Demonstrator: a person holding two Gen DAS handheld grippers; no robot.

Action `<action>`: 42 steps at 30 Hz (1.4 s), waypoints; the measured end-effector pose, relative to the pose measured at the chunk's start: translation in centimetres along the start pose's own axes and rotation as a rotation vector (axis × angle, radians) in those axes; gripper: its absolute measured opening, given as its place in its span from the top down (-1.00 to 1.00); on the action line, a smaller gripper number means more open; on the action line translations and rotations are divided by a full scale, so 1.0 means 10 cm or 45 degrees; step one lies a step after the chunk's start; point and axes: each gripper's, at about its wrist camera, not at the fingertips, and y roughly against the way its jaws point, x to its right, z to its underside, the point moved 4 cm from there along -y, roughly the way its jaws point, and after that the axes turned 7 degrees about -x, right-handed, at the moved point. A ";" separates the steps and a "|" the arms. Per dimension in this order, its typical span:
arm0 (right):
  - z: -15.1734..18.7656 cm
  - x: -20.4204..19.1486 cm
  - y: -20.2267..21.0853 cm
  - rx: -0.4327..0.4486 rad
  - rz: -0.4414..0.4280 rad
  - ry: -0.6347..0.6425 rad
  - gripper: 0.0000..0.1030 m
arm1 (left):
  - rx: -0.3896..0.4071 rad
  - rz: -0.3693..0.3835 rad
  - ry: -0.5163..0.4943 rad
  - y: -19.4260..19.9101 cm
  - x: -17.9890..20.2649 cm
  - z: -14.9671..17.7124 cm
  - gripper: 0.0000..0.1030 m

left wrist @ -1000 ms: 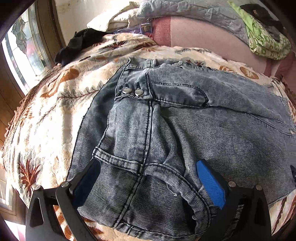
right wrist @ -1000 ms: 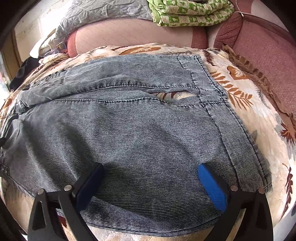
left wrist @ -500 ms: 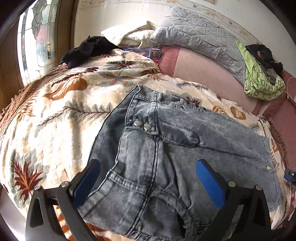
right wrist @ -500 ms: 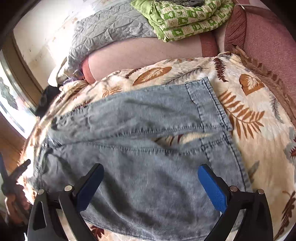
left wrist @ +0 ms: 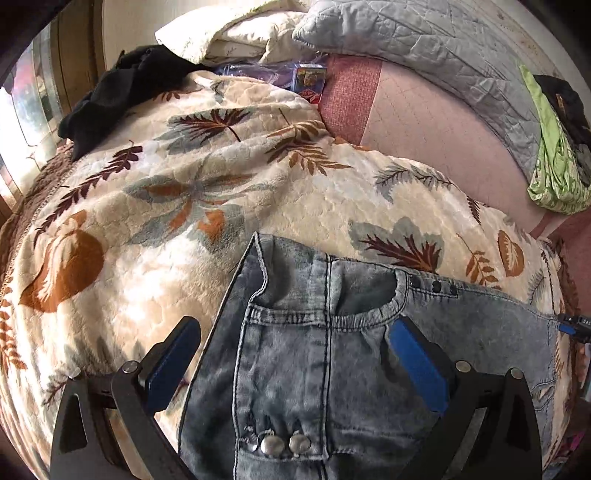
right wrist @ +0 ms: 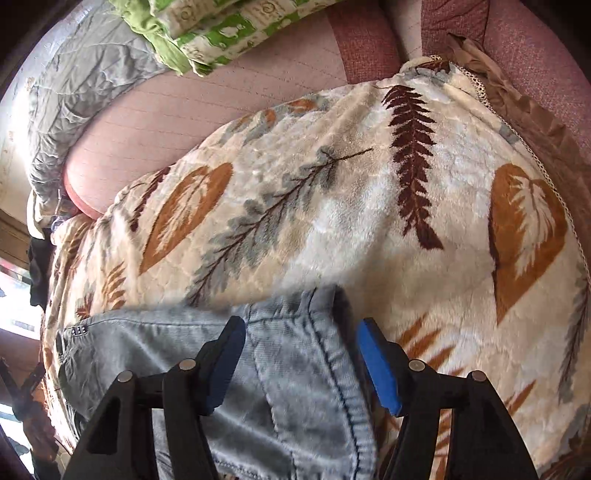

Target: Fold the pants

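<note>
Pants (left wrist: pixel 332 369) lie on the leaf-print blanket (left wrist: pixel 166 206) covering the bed, long axis running left to right across us, waistband and metal buttons (left wrist: pixel 280 445) at our left gripper (left wrist: pixel 291 363). Its jaws stand wide, astride the denim. Our right gripper (right wrist: pixel 301 363) straddles the hem end, jaws half-parted; whether they pinch cloth, we can't tell. The pants' near edge is cut off.

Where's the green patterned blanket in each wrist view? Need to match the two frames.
Left wrist: green patterned blanket at the far right edge, draped over the pink sofa back.
Right wrist: same blanket along the top edge, left of centre.
Shared landmark: the grey quilted cushion, directly left of the blanket in both.
</note>
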 end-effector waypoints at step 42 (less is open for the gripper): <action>1.62 0.03 1.55 0.332 -0.060 0.170 0.72 | 0.192 0.385 0.065 1.37 -0.41 1.12 0.94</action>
